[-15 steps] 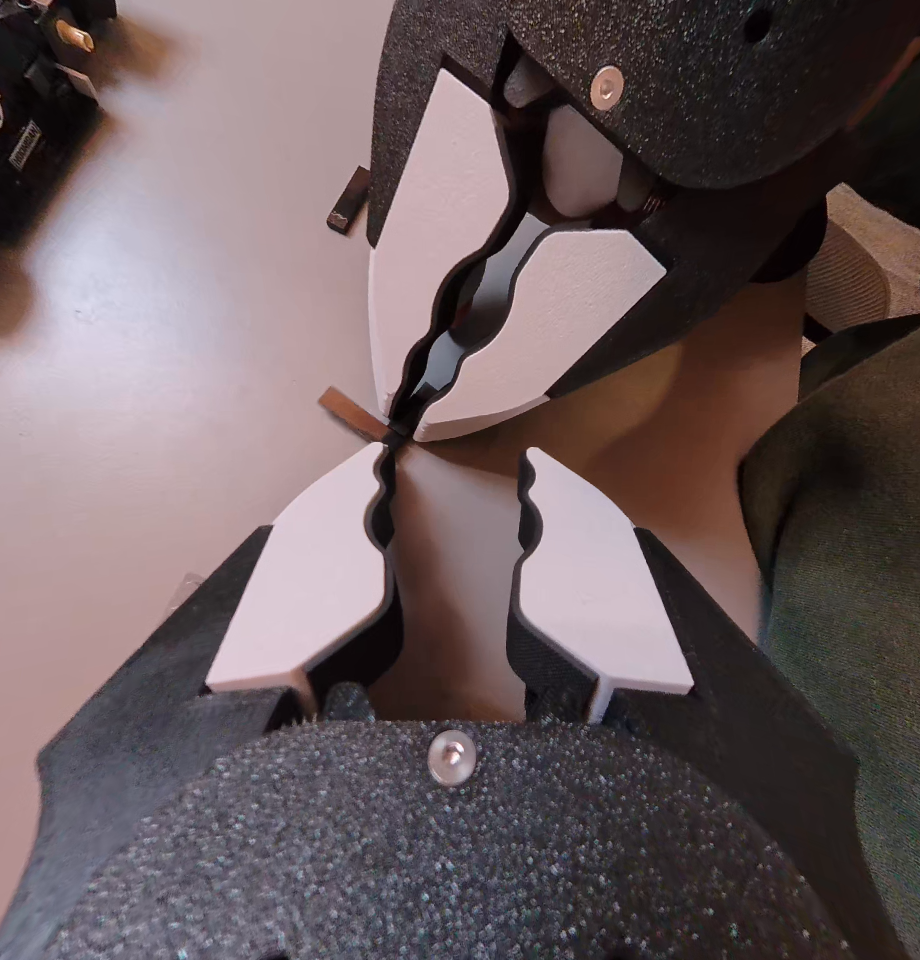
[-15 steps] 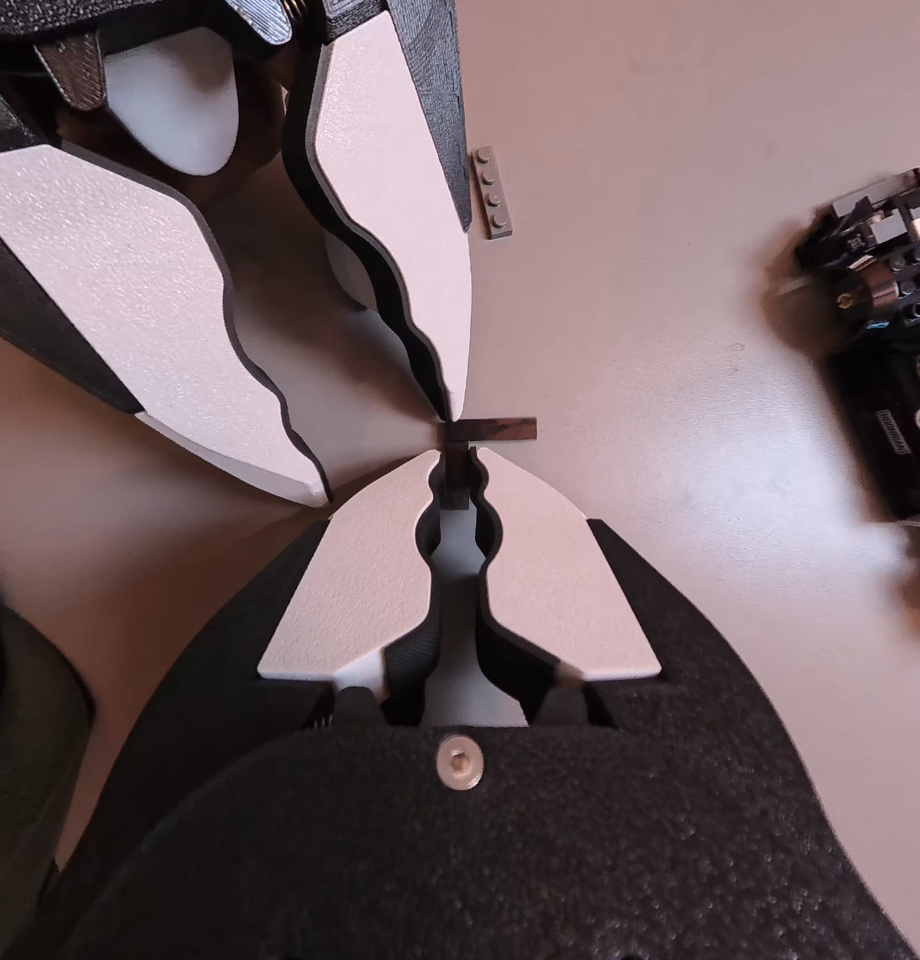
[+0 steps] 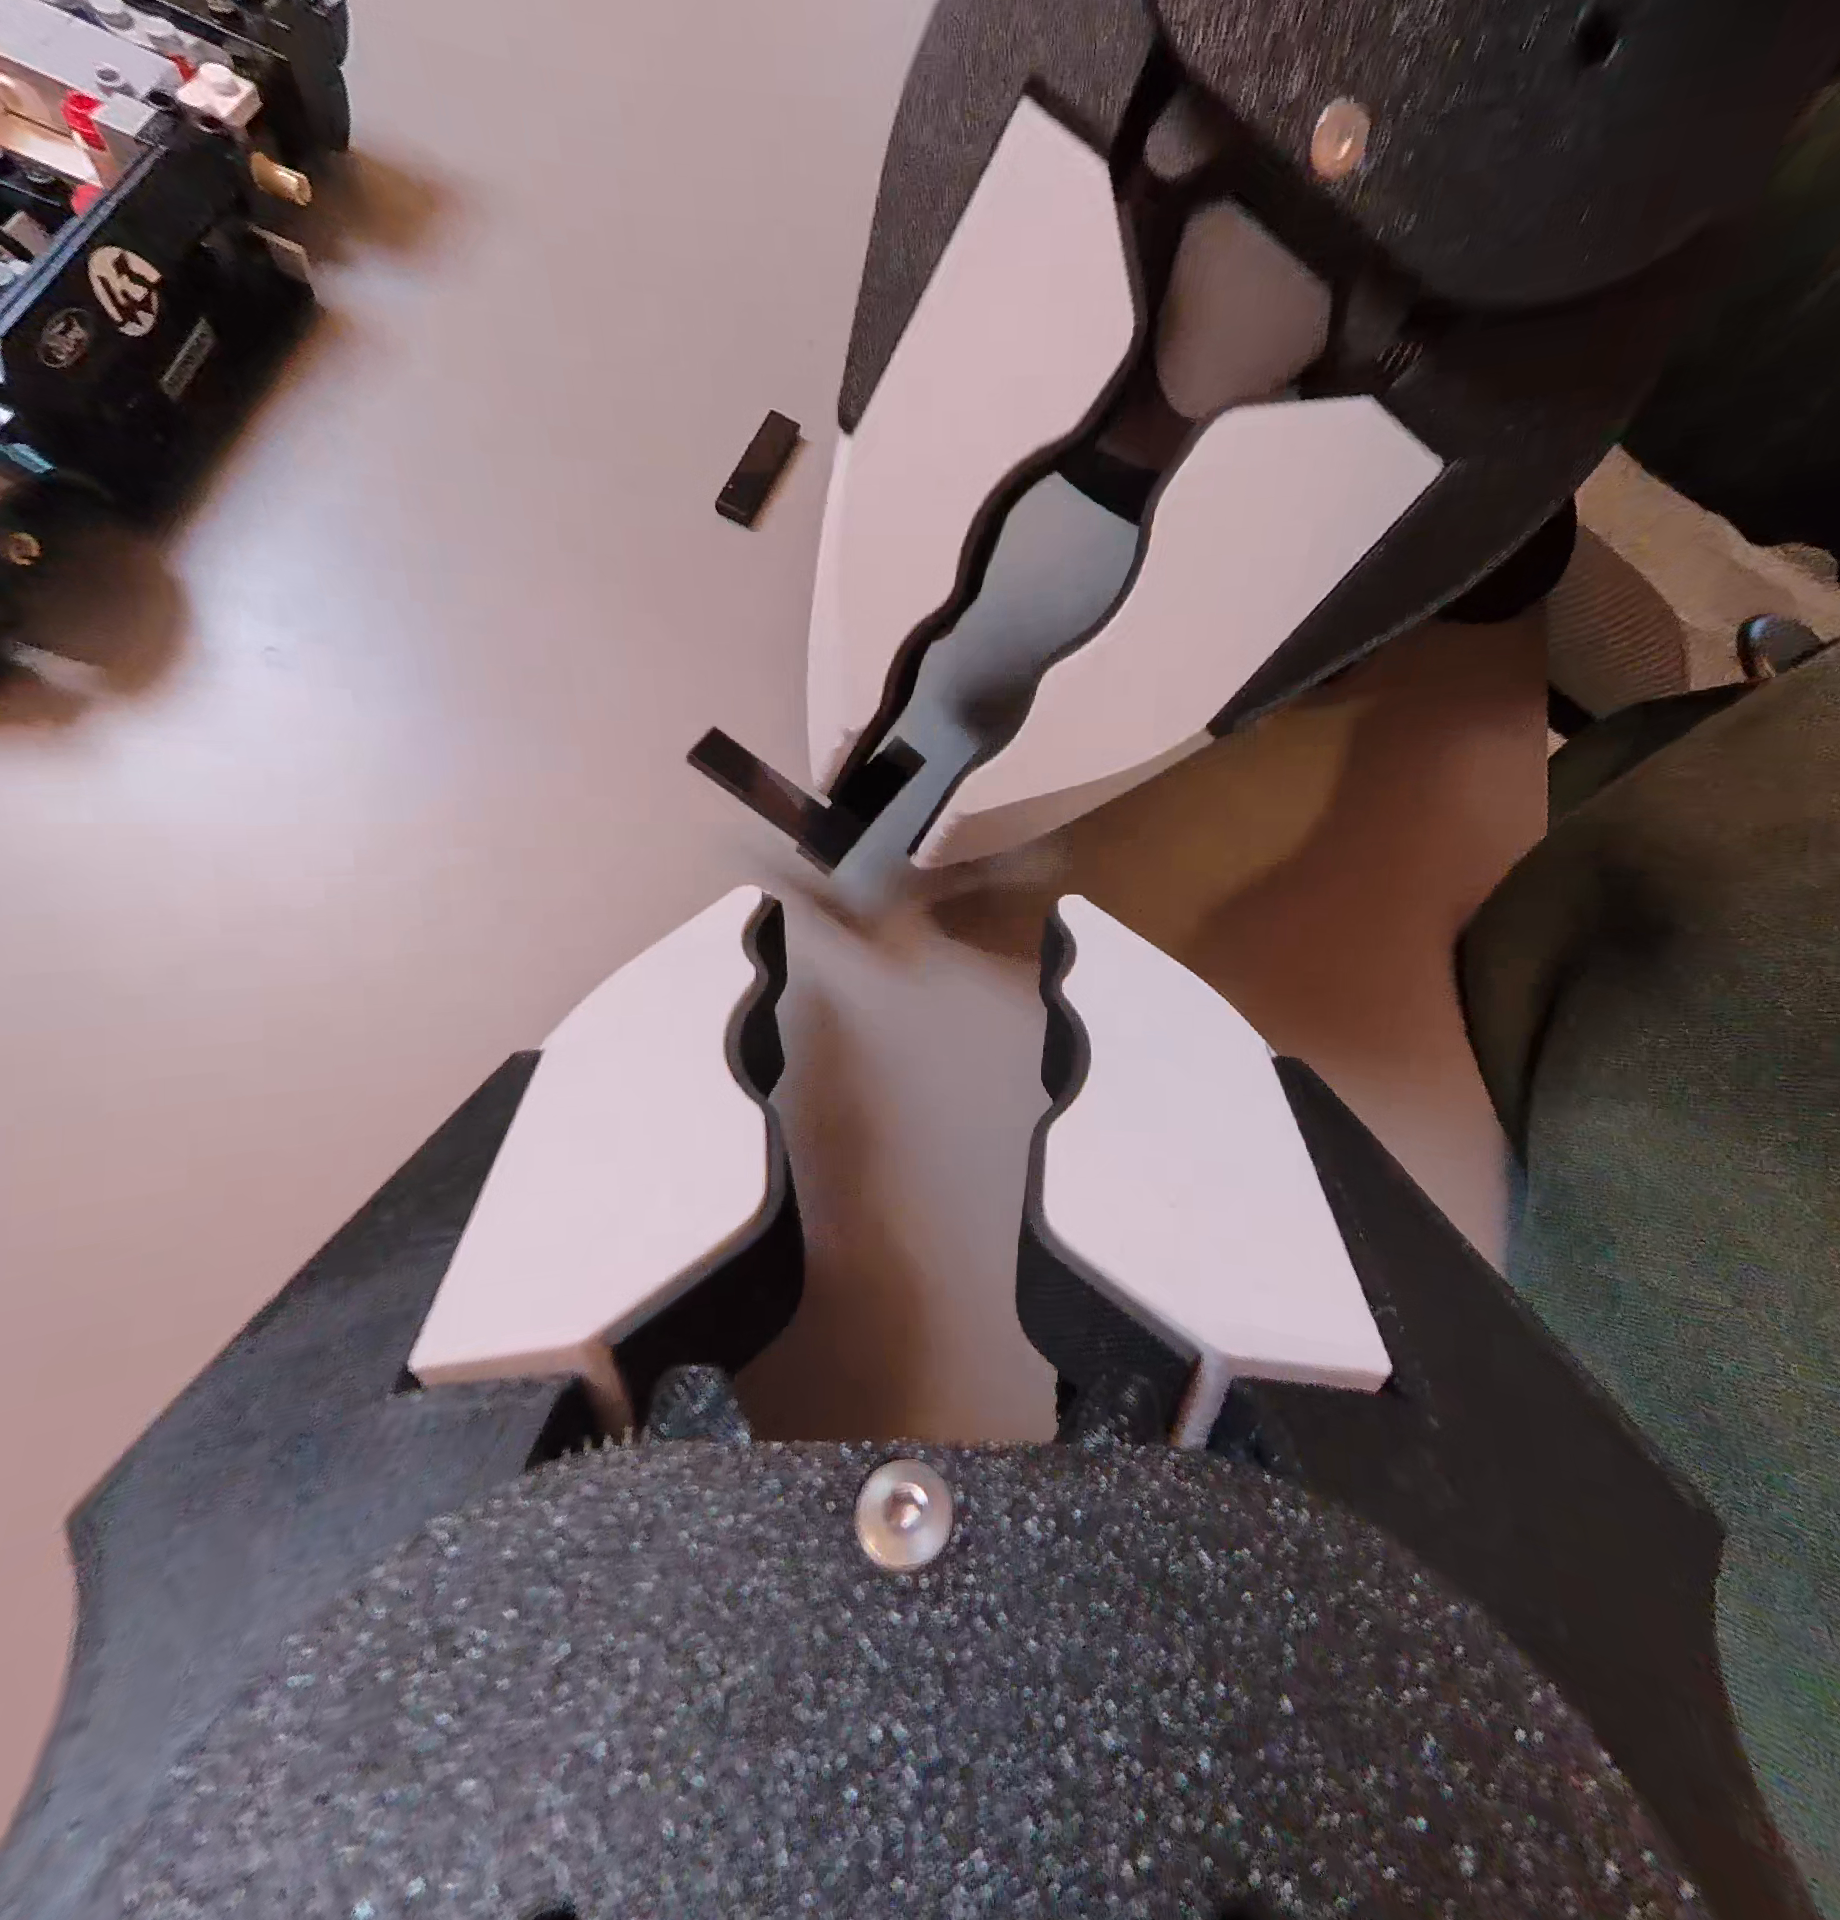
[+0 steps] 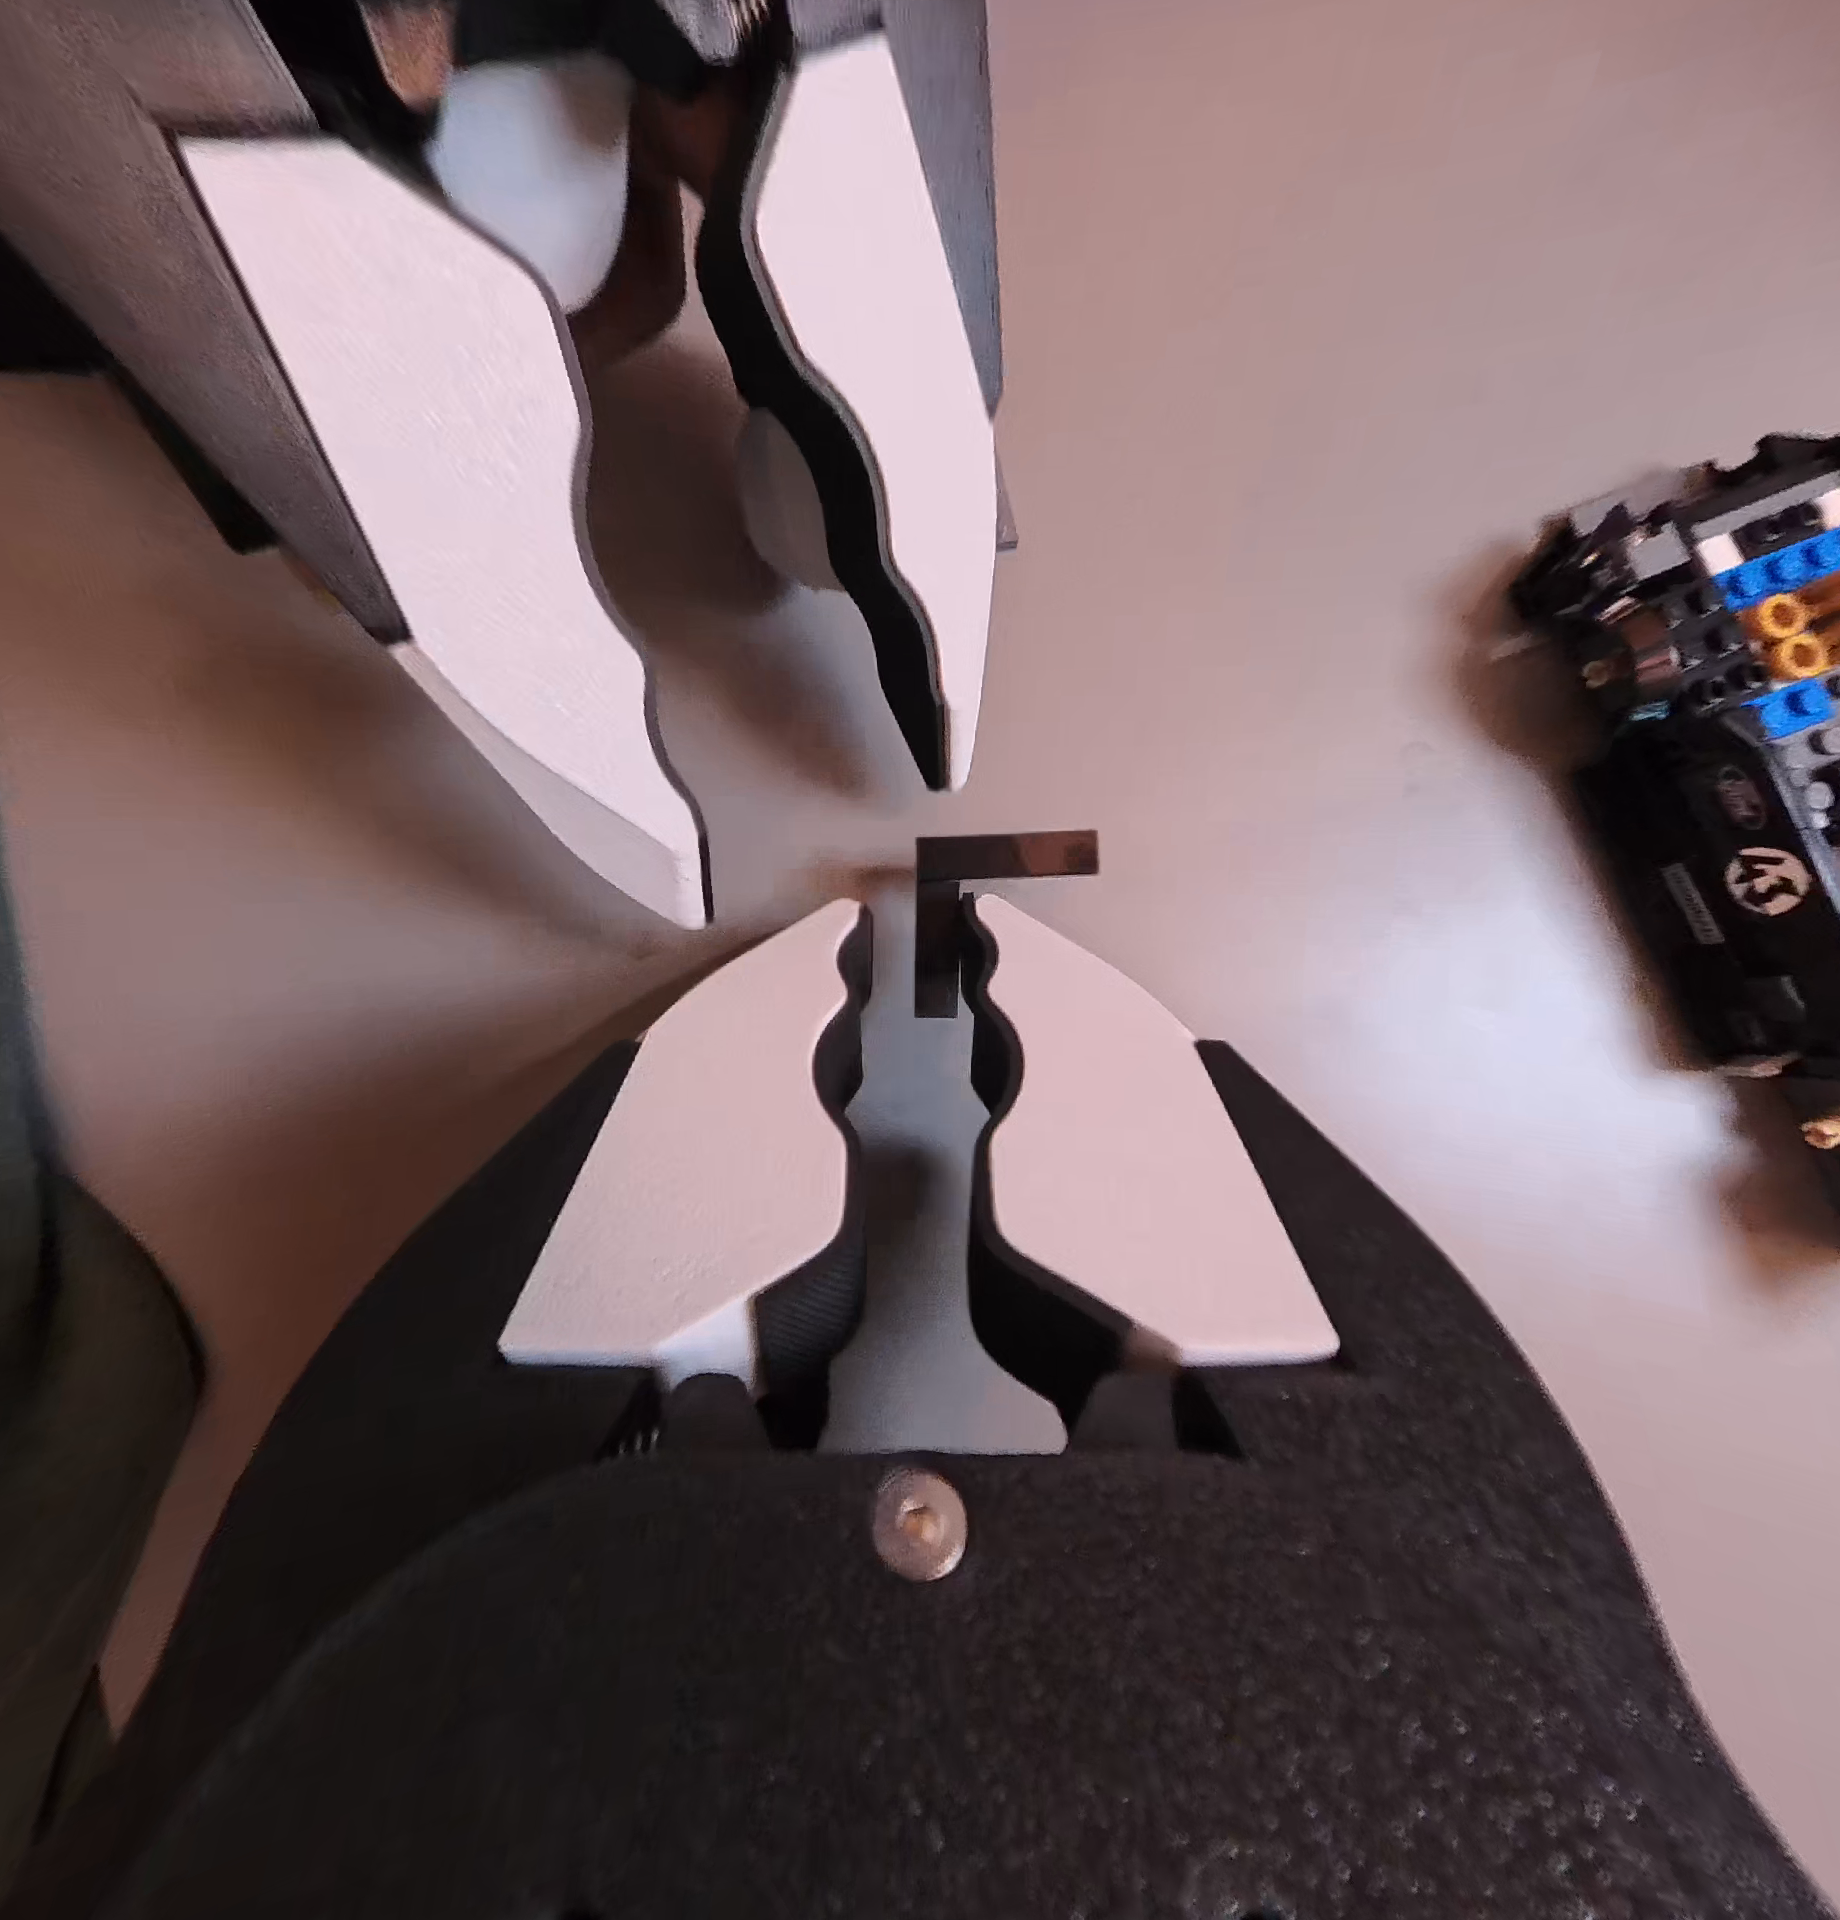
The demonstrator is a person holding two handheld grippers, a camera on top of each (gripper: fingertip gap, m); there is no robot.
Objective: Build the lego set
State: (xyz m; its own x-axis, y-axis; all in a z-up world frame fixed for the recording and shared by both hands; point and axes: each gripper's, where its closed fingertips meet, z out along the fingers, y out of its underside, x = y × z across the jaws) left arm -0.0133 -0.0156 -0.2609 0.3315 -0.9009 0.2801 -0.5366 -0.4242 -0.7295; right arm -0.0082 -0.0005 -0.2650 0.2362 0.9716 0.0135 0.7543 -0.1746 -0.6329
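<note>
A small black L-shaped Lego piece (image 4: 1004,858) sits at the tips of my right gripper (image 4: 921,909). One leg lies between the jaws against the right finger; the other sticks out past the tips. The jaws stand slightly apart, with a gap between the left finger and the piece. My left gripper (image 3: 911,914) is open and empty, tip to tip with the right gripper (image 3: 880,821) just short of the piece (image 3: 760,790). In the right wrist view the left gripper (image 4: 822,842) reaches in from the top. The part-built black Lego car (image 3: 116,260) (image 4: 1747,831) stands on the table.
A loose small black piece (image 3: 758,465) lies on the beige table (image 3: 428,727) beyond the right gripper. A person in green clothing (image 3: 1674,1143) sits at the table's edge on the right of the left wrist view. Left and right tips are no more than a few centimetres apart.
The right gripper's jaws, shut on the black piece before, have parted. The left gripper's tip, which touched the piece, has drawn back a little. Both views now show more of the car.
</note>
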